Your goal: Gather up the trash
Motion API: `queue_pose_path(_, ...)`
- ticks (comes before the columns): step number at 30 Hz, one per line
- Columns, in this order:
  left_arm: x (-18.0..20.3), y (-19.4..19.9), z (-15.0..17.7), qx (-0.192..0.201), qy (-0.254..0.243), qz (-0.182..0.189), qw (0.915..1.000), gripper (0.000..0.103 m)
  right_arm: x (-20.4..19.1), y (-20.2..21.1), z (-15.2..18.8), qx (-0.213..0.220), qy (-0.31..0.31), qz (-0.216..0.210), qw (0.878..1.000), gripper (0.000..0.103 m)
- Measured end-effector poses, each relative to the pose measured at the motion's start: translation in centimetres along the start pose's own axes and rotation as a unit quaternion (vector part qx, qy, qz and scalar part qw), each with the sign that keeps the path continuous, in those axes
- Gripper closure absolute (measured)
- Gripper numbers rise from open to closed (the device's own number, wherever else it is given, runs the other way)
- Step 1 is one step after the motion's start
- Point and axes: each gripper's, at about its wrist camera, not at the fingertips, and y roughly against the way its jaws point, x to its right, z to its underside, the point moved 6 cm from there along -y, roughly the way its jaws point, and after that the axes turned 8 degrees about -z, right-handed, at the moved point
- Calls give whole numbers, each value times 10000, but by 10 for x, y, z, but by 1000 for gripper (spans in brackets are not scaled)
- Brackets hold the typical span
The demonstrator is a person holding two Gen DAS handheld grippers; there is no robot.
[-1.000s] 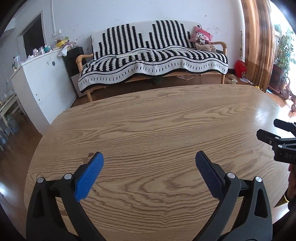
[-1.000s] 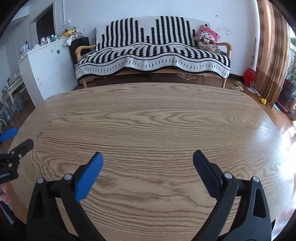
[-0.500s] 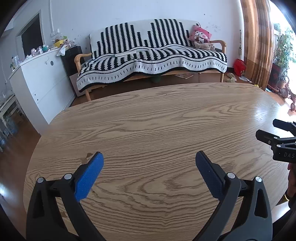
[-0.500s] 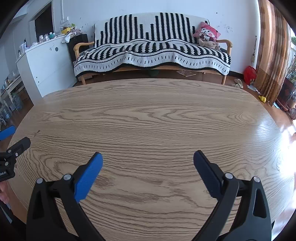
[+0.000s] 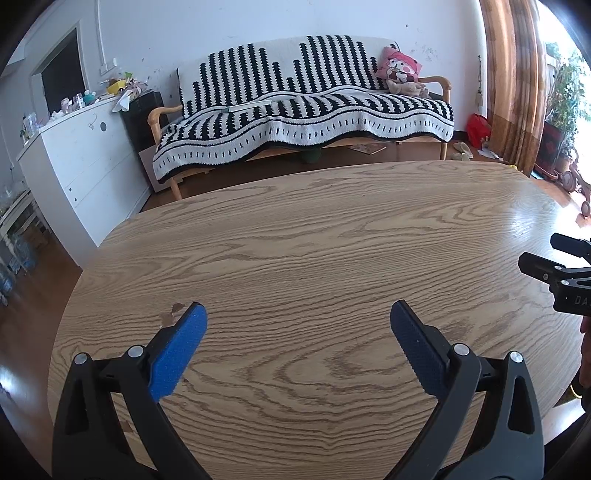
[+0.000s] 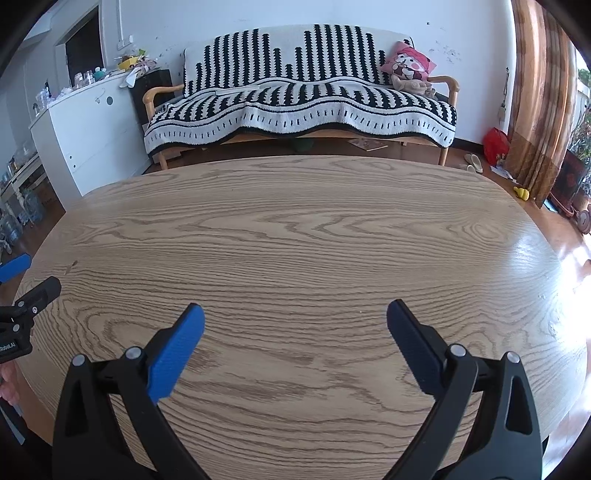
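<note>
A wooden table (image 6: 295, 236) is filling the foreground. Beyond its far edge, a sofa (image 6: 299, 96) (draped in a black-and-white striped throw) is sitting against the white wall (image 6: 295, 18). Left of the sofa a white cabinet (image 6: 88, 125) is standing; right of it, brown curtains (image 6: 535, 92) are hanging and daylight is glaring in.

We count 2 hand-held grippers: left (image 5: 298, 314), right (image 6: 295, 312) | 1 oval wooden bench (image 5: 332, 240) | 1 sofa (image 5: 303, 107) under 1 striped blanket (image 5: 258, 122) | 1 pink cushion (image 5: 400, 66) | 1 white cabinet (image 5: 85, 147) | 1 red bag (image 5: 478, 125) | 1 curtain (image 5: 513, 74)
</note>
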Motion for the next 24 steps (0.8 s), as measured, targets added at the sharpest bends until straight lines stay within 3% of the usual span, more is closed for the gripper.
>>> queue_pose_path(24, -6, 2, 6, -28, 88, -42, 9999, 7, 1, 0, 1, -3, 3, 8, 10000, 7)
